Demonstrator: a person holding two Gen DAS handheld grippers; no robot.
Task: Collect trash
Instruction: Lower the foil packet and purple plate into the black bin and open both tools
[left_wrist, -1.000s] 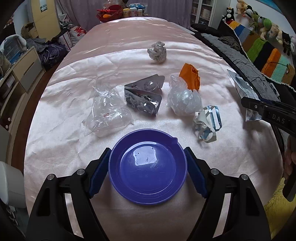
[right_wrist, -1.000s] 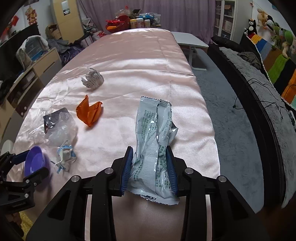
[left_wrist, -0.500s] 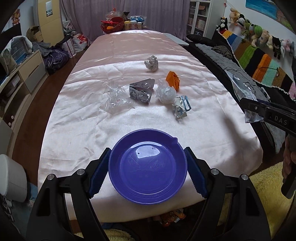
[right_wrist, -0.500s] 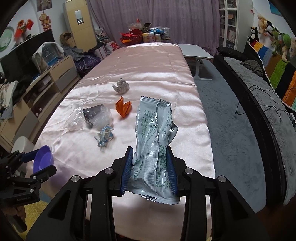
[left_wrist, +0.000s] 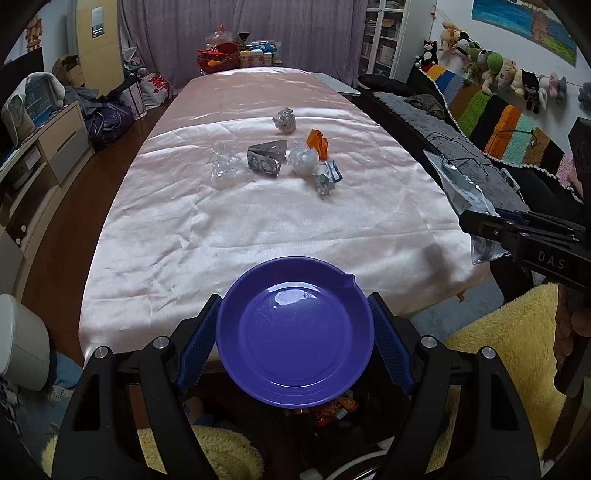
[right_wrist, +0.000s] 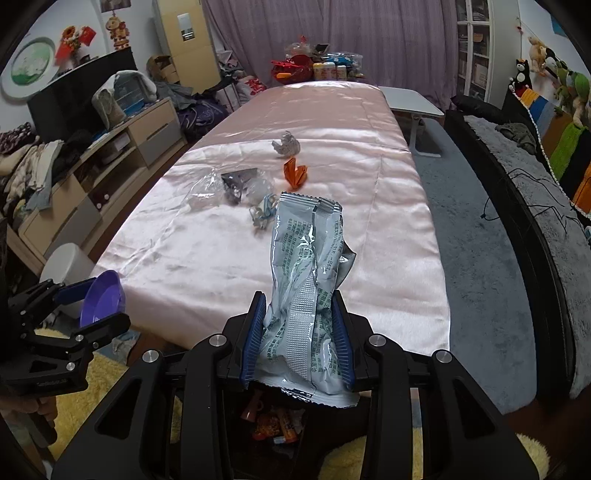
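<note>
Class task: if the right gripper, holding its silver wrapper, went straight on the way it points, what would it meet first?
Probably the pink tablecloth near the table's close end, short of the blue-and-white scrap; depth is uncertain. The right gripper stays clamped on the silver wrapper.

Glossy purple round plastic plate (left_wrist: 295, 332), silver-grey foil wrapper with green print (right_wrist: 306, 280), shiny pale pink satin tablecloth (left_wrist: 258, 221), crumpled orange paper scrap (left_wrist: 317, 142)

One purple plate (left_wrist: 295, 332); one silver wrapper (right_wrist: 306, 295); six scraps of trash on the pink tablecloth (left_wrist: 258, 229); two grippers
</note>
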